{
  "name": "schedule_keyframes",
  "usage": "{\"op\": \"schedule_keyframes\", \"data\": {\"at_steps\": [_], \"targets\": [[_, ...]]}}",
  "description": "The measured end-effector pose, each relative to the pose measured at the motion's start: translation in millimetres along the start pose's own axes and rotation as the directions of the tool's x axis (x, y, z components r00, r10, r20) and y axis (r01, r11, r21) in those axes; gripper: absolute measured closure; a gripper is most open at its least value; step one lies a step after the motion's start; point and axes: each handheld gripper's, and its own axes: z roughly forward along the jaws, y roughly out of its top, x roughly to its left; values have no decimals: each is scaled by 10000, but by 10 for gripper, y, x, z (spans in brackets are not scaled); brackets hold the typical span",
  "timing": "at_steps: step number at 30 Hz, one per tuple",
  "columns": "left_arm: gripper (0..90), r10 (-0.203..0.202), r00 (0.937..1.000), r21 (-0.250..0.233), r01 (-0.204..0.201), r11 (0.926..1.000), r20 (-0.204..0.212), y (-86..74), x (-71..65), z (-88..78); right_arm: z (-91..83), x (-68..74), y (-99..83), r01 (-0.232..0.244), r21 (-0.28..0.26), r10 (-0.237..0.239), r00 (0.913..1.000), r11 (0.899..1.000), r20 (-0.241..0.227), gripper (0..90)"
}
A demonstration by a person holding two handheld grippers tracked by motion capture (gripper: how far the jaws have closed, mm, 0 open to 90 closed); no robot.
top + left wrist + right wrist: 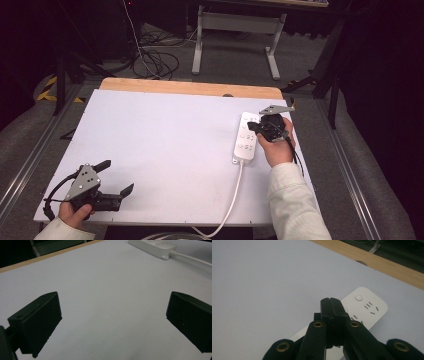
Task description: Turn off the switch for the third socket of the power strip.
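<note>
1. White power strip (pixel 245 138) lies near the table's (pixel 165 140) right edge, lengthwise toward the far wooden edge strip (pixel 190 87); its cable (pixel 231 200) runs off the near edge.
2. Right gripper (pixel 256 129) hangs over the strip's middle, jaws pressed together with nothing between them; in the right gripper view the tips (pixel 330 305) sit just short of the round button (pixel 359 297).
3. Left gripper (pixel 118 177) rests at the near left corner, jaws wide apart, empty.
4. Broad bare white surface lies between the two grippers.
</note>
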Motion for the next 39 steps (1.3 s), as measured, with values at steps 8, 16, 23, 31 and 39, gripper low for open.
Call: {"op": "schedule_keyframes", "data": {"at_steps": [8,16,23,31,39], "targets": [[3,4,10000,11,-4,10000,21,0,1,6,181,-43,-4,-40,-75,42,9996,10000,280,900],[4,-31,10000,12,30,10000,47,0,1,6,343,-92,-32,-311,46,308,9984,9995,474,900],[3,-15,10000,5,15,10000,61,0,4,5,454,-117,-67,-530,-158,539,9963,9985,663,900],[4,-12,10000,5,12,10000,66,1,3,5,556,-145,-103,-585,50,578,9943,9983,900,900],[4,-11,10000,-4,11,10000,53,1,2,6,639,-152,-133,-620,195,599,9939,9979,929,900]]}}
